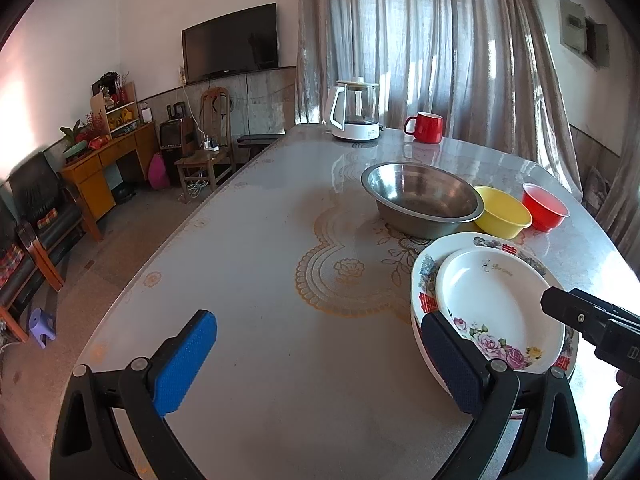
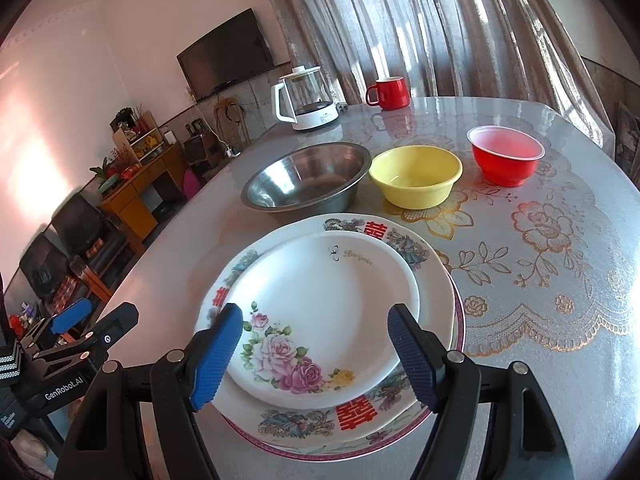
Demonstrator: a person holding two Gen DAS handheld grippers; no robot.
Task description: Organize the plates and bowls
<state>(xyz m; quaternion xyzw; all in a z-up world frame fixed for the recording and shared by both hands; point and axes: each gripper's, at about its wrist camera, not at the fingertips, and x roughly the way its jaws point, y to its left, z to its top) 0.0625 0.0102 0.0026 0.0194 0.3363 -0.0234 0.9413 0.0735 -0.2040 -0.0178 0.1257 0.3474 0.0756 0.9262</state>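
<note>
Three plates are stacked at the table's near edge: a white rose-patterned plate [image 2: 320, 304] on top, a larger plate with red characters [image 2: 356, 416] under it, and a maroon-rimmed plate [image 2: 460, 320] at the bottom. Behind the stack, a steel bowl [image 2: 308, 176], a yellow bowl [image 2: 416, 176] and a red bowl [image 2: 506, 154] stand in a row. My right gripper [image 2: 316, 352] hovers open over the near part of the rose plate, touching nothing. My left gripper [image 1: 320, 360] is open over bare tablecloth, left of the stack [image 1: 492, 304], and its right finger [image 1: 452, 364] overlaps the stack's rim.
A white-based glass kettle [image 2: 306, 98] and a red mug [image 2: 388, 92] stand at the far end of the table [image 1: 240, 280]. The table's left edge drops to a floor with chairs and a wooden cabinet [image 1: 108, 160]. Curtains hang behind the table.
</note>
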